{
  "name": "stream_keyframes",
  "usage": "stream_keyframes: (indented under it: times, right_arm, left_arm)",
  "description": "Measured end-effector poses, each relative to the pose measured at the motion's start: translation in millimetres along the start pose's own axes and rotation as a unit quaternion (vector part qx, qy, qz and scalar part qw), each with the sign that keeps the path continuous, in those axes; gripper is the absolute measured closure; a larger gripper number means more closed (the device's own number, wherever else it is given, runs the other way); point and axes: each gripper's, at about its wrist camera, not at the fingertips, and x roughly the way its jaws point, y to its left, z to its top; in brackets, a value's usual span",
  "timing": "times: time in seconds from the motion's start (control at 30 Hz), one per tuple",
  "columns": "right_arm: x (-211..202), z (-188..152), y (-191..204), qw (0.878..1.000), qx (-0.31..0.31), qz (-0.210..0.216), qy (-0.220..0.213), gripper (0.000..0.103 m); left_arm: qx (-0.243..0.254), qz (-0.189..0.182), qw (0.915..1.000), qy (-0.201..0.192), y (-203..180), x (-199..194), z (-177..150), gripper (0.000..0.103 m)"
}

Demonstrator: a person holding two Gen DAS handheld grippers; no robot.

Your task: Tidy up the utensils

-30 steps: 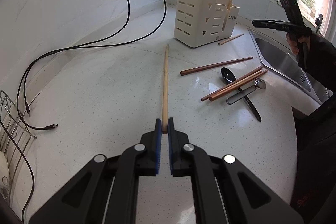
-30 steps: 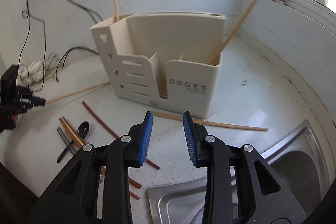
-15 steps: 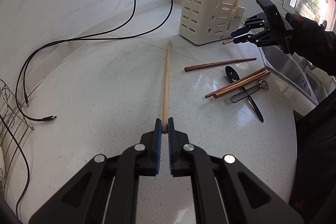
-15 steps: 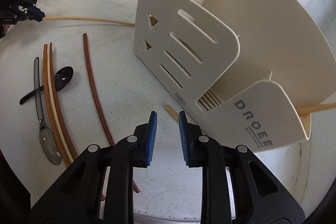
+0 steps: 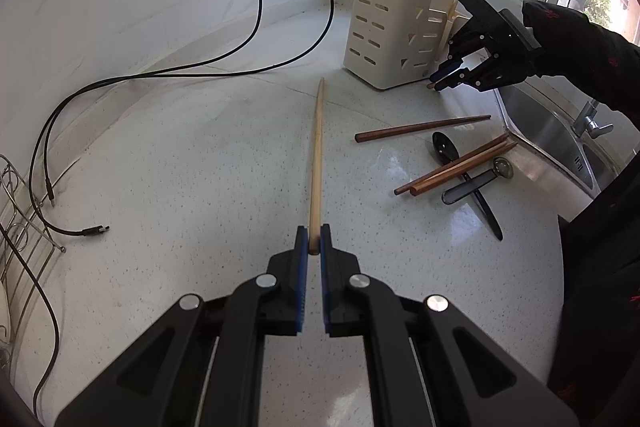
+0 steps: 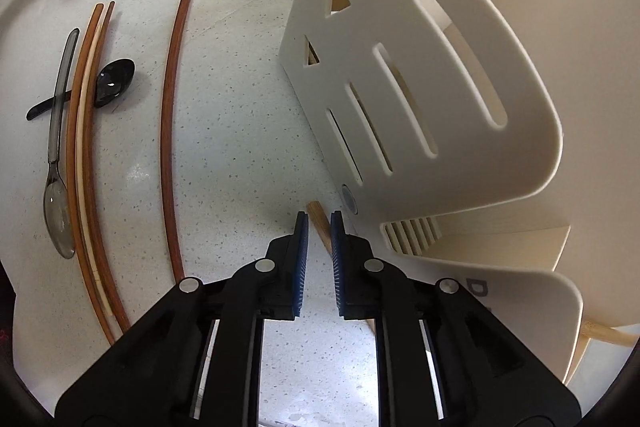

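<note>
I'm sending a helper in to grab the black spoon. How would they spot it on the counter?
Start at the cream utensil holder, then look across the white counter to the loose pile of brown chopsticks. The black spoon lies under them, its bowl sticking out; the only other spoon is clear grey.

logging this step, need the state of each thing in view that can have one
left gripper: shut on the long pale chopstick, whose far end reaches toward the holder
right gripper: jaws just been closing, around the end of the short pale chopstick by the holder
utensil holder: upright, pale chopsticks standing in it
dark chopsticks: lying loose
black spoon: lying loose
grey spoon: lying loose
</note>
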Motion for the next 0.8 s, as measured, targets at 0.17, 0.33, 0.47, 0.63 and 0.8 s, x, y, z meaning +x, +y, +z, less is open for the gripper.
stream_keyframes:
  times: [0.17,0.33,0.47,0.63,0.8]
  right_arm:
    - [-1.1,-0.5,-1.7,1.0,-0.013,0.021,0.003,0.091]
    - [-1.4,4.5,3.9,0.999,-0.03,0.031,0.005,0.091]
    - [1.3,10.4,7.8,0.999,-0.043,0.022,0.012,0.094]
    - [2.6,12.4,10.5,0.999,-0.026,0.022,0.002,0.101]
    - [-18.8,3.8,8.1,0.999,0.019,0.019,-0.04,0.103]
  left_arm:
    - [0.0,-0.001,1.0,0.002,0.5,1.7,1.6,0.097]
    - [0.002,-0.001,1.0,0.002,0.3,2.5,4.1,0.097]
    - [0.001,-0.002,1.0,0.002,0.7,3.2,4.3,0.097]
    - [-0.005,-0.002,1.0,-0.005,-2.4,1.3,6.5,0.097]
    - [-0.014,-0.004,0.9994,-0.032,-7.6,-11.8,19.6,0.097]
